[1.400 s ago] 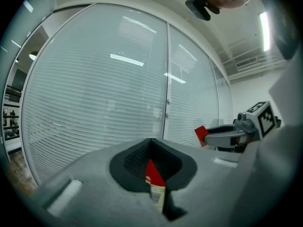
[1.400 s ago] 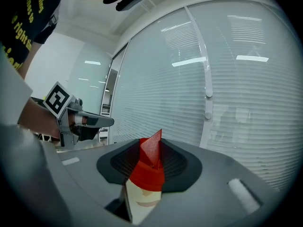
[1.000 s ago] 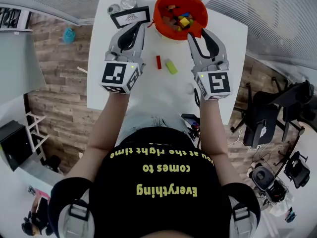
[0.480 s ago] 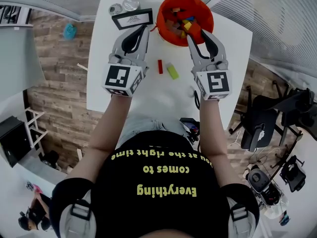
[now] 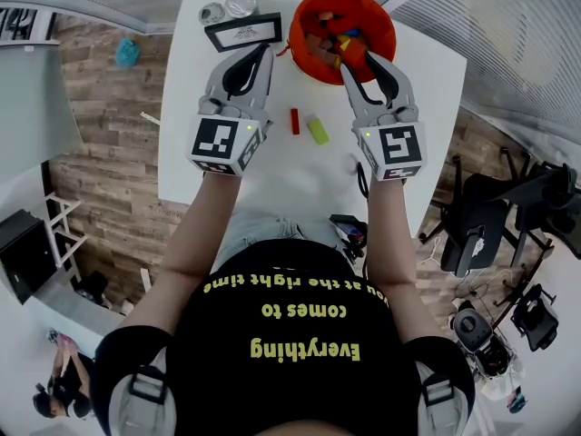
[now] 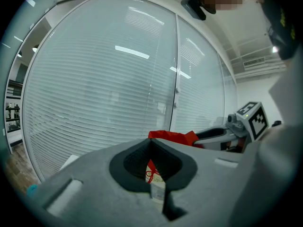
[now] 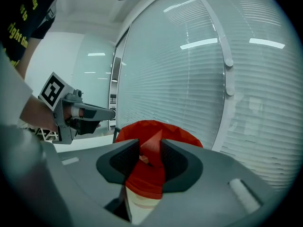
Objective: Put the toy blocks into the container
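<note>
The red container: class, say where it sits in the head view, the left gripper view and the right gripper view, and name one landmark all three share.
Head view: the red container at the top, right of centre, on the table's far end.
Left gripper view: lower centre, its red rim just above the jaws.
Right gripper view: lower centre, its red wall behind the jaws.
Shared landmark: the slatted blinds behind it.

black shirt point(image 5: 290, 384) — "Everything comes to", "at the right time"
</note>
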`<state>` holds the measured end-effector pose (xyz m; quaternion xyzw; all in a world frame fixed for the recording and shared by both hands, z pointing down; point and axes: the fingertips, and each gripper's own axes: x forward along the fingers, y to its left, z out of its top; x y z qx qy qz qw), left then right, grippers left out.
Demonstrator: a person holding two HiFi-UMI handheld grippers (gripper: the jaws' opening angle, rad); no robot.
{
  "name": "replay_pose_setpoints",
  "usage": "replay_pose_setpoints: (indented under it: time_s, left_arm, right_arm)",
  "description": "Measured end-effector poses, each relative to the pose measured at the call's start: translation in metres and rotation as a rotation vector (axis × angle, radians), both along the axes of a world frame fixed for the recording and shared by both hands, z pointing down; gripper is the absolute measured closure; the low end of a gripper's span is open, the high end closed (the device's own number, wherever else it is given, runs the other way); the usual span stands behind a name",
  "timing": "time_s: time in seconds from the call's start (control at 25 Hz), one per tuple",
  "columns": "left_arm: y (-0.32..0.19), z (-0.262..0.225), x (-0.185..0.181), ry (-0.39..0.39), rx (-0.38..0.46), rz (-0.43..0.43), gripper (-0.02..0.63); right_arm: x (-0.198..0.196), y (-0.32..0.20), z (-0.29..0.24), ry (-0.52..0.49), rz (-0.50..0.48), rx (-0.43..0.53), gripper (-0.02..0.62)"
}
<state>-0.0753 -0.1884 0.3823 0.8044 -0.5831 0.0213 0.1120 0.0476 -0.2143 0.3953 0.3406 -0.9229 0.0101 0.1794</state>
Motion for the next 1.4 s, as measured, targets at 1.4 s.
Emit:
replay_pose_setpoints:
  time_s: [1.4]
  left_arm:
    - [0.004,-0.017,-0.007,-0.011,0.037,-0.017,0.607]
  right_arm:
    - [0.015,-0.012,-0.023,-0.052,0.079,0.075,0.588]
